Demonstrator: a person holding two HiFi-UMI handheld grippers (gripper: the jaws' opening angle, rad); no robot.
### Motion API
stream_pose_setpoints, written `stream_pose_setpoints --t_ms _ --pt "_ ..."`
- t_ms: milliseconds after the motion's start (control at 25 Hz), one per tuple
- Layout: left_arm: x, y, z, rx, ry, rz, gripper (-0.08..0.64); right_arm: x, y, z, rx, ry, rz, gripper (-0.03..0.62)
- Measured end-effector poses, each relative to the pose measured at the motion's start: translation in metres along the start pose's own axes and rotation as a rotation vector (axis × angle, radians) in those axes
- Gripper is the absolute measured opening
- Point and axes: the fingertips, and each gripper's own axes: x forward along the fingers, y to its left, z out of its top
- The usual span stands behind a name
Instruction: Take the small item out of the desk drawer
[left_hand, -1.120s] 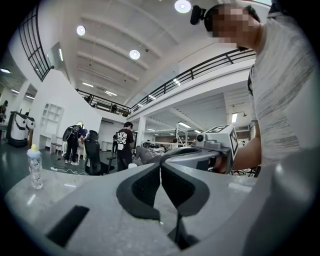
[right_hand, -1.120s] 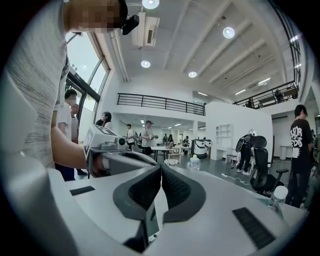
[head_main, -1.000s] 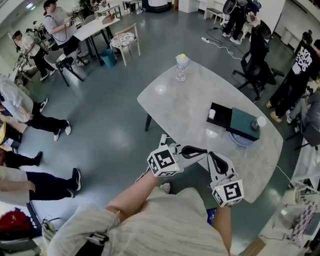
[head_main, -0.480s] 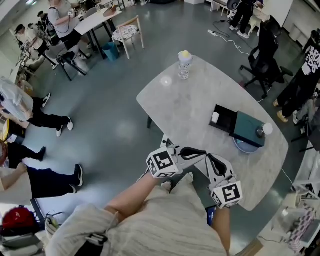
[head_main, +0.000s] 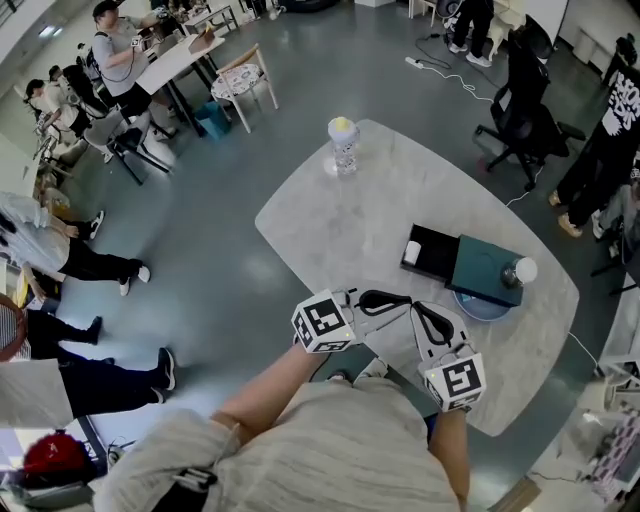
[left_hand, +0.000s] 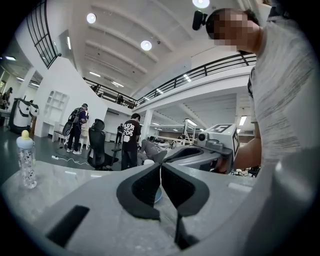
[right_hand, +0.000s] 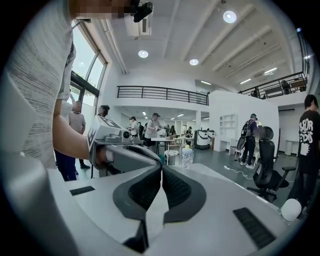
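Note:
A dark green drawer box (head_main: 484, 267) sits on the right part of the marble table (head_main: 350, 225). Its black drawer (head_main: 435, 255) is pulled out to the left, and a small white item (head_main: 412, 252) lies inside. My left gripper (head_main: 385, 298) and right gripper (head_main: 430, 320) hover side by side at the table's near edge, short of the drawer. Both are shut and hold nothing. In the left gripper view the jaws (left_hand: 160, 170) meet, and in the right gripper view the jaws (right_hand: 161, 172) meet too.
A clear bottle with a yellow cap (head_main: 342, 145) stands at the table's far end. A white ball (head_main: 523, 270) rests by the box, above a blue bowl (head_main: 480, 305). An office chair (head_main: 525, 110) and several people stand around the room.
The head view has shifted, so the table and drawer box sit a little further left in the frame. Both grippers stay shut and close together near the table's edge.

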Motion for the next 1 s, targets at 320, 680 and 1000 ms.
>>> stream_pose_setpoints --t_ms 320,680,1000 --pt "0.031 0.027 0.001 0.035 0.05 -0.008 0.02 0.008 -0.041 -0.007 -0.04 0.066 0.042 0.011" --pt "0.037 0.079 -0.013 0.005 0.107 -0.048 0.02 0.044 -0.071 -0.022 -0.039 0.17 0.047 0.011" --pt "0.034 0.139 -0.027 -0.039 0.109 -0.08 0.02 0.086 -0.108 -0.042 -0.031 0.292 0.004 0.011"
